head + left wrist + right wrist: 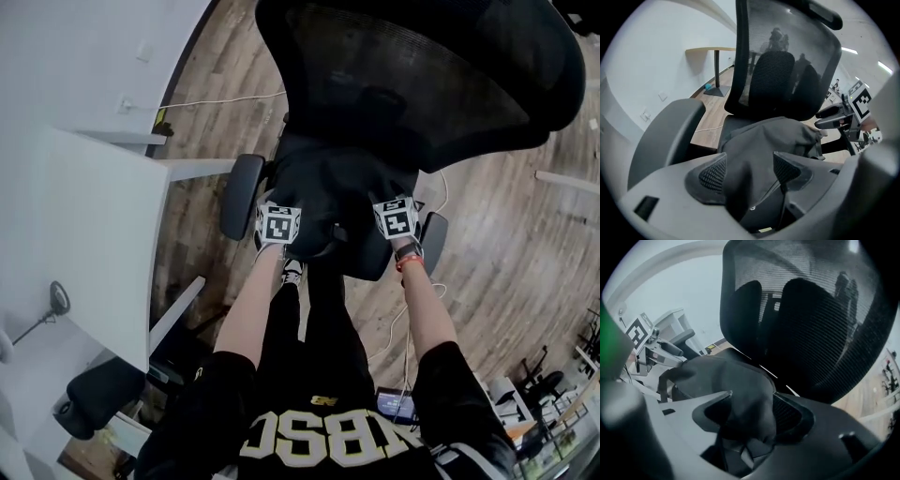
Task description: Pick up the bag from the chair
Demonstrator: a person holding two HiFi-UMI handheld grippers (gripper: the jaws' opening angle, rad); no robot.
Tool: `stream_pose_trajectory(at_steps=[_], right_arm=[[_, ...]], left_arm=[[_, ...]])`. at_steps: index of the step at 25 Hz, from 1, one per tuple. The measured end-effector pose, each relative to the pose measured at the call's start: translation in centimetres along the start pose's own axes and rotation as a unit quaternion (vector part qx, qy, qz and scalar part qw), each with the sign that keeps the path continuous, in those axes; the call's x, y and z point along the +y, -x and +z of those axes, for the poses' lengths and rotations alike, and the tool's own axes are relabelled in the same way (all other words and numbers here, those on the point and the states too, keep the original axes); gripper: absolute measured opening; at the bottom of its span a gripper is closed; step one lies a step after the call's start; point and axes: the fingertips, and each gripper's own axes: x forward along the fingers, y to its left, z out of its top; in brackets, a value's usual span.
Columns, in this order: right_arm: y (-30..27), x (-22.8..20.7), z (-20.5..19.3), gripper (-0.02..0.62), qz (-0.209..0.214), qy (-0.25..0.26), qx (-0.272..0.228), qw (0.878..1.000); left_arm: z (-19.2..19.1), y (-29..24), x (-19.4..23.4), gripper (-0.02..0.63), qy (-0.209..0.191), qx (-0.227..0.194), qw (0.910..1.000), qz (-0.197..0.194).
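A black fabric bag (328, 187) lies slumped on the seat of a black mesh-backed office chair (412, 75). My left gripper (281, 220) is at the bag's left side and my right gripper (396, 217) at its right side, both pointing steeply down. In the left gripper view the jaws of the left gripper (750, 168) stand wide, and a fold of the bag (773, 136) rises between them. The right gripper view shows my right gripper (750, 413) wide as well, with a hump of the bag (717, 376) filling the gap.
Chair armrests (242, 197) (433, 239) flank the seat just outside each gripper. A white desk (84, 234) stands to the left, with another dark chair (94, 398) below it. A white cable (225, 100) runs over the wooden floor.
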Motion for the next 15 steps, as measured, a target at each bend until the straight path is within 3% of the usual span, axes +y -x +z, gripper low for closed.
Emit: stream_pose_trajectory(at_steps=[5, 9, 15], right_arm=[[-3.1, -1.1, -0.9, 0.275, -0.001, 0.011, 0.015, 1.0], [-5.0, -2.7, -1.3, 0.281, -0.008, 0.012, 0.023, 1.0], [-7.8, -3.3, -3.0, 0.274, 0.008, -0.021, 0.061, 0.998]], left_arm=[[-0.9, -2.6, 2.5, 0.318, 0.019, 0.019, 0.9989, 0.039], [-1.5, -4.6, 3.4, 0.318, 0.041, 0.035, 0.9976, 0.044], [-2.6, -6.8, 5.6, 0.304, 0.05, 0.066, 0.9937, 0.076]])
